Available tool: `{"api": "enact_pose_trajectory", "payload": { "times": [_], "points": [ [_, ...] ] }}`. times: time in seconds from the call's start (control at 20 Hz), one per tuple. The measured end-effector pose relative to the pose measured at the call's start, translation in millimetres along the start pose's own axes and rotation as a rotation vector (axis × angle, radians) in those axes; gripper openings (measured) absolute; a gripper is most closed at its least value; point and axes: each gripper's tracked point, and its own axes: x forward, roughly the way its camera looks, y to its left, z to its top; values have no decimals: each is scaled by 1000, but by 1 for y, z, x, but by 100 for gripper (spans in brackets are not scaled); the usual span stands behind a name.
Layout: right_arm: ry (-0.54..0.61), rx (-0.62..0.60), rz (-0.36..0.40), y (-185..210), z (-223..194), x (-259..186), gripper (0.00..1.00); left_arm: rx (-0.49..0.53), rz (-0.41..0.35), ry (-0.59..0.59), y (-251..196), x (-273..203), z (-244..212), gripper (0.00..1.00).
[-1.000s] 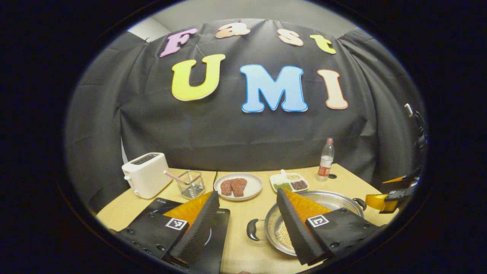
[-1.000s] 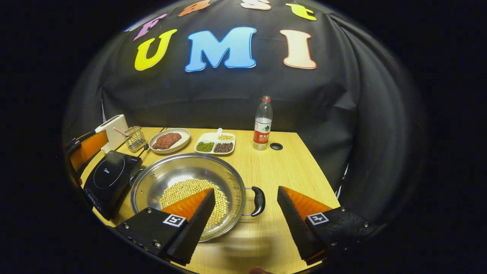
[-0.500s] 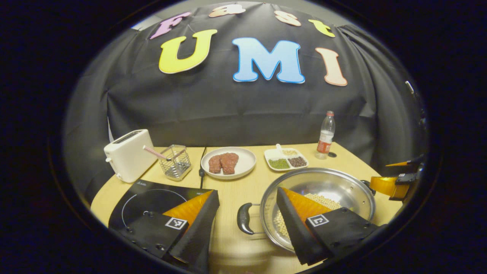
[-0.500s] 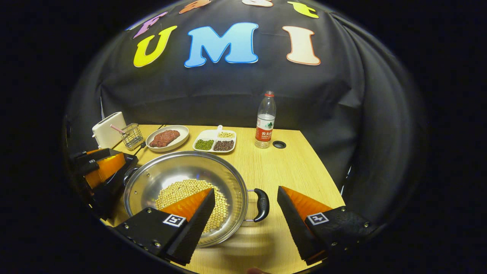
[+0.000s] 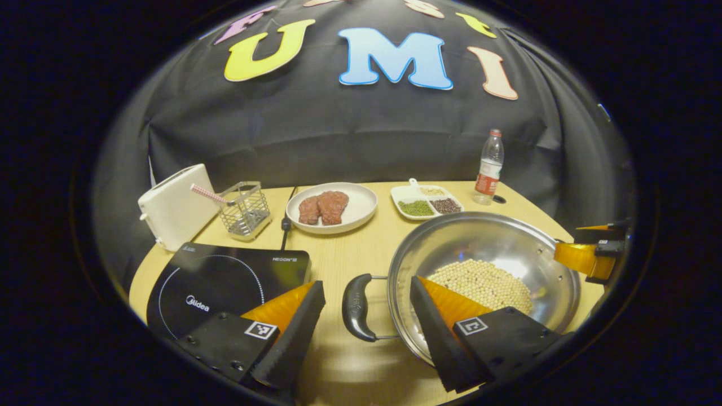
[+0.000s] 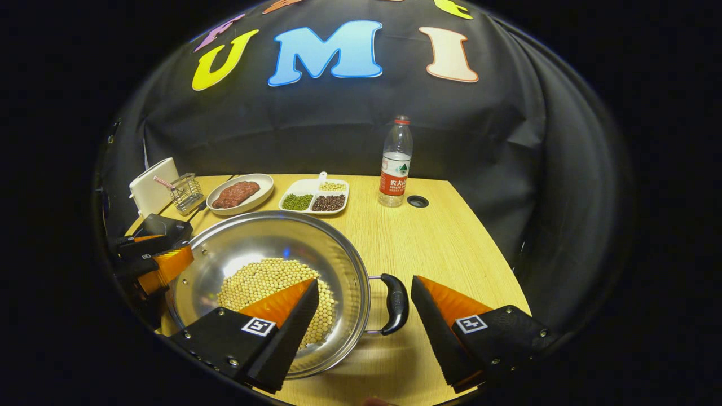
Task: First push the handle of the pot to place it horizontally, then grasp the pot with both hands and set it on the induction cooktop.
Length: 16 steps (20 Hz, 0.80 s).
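In the left gripper view, your left gripper (image 5: 366, 316) has its fingers spread apart, straddling the pot's black side handle (image 5: 356, 307) at lower centre — neither finger touches it. The pot (image 5: 496, 237), steel and holding a bed of pale beans (image 5: 479, 282), sits on the wooden table (image 5: 344, 254) at centre right of the frame, just right of the induction cooktop (image 5: 225, 276), which lies at lower left.

In the right gripper view, your right gripper (image 6: 365, 316) is likewise open, fingers either side of the pot's other handle (image 6: 395, 301) at lower centre, with the pot (image 6: 265, 237) filling the lower left. Your left gripper appears at that view's left edge, by the pot's far rim.

Along the back of the table stand a toaster (image 5: 172, 206), a wire basket (image 5: 245, 203), a plate of meat (image 5: 333, 206), a divided dish (image 5: 426, 200) — and a water bottle (image 5: 488, 167) at upper right.
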Motion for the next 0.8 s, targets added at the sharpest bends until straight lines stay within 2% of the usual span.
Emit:
{"api": "enact_pose_trajectory", "payload": {
  "times": [0.2,0.25,0.3,0.45,0.5,0.55,0.6,0.65,0.7,0.8],
  "points": [
    [27,6,-10,-1,-10,11,100,-9,7,18,2,10,-7,99],
    [36,13,-8,-1,-13,15,100,-10,7,21,2,10,-7,93],
    [44,21,-10,-2,-15,17,100,-12,5,21,1,12,-7,99],
    [64,42,-23,-6,-20,22,97,-14,9,25,1,15,-9,96],
    [71,51,-24,-6,-21,23,90,-15,12,28,2,14,-10,100],
    [74,52,-36,-10,-22,23,89,-14,16,29,2,16,-10,98],
    [73,55,-47,-14,-21,25,80,-16,15,29,1,16,-11,90],
    [78,62,-50,-15,-23,25,80,-15,15,32,2,16,-11,91],
    [84,72,-47,-16,-24,24,69,-17,7,34,-1,16,-11,92],
    [87,87,-42,-16,-25,26,64,-10,9,35,-2,16,-12,84]
  ]
}}
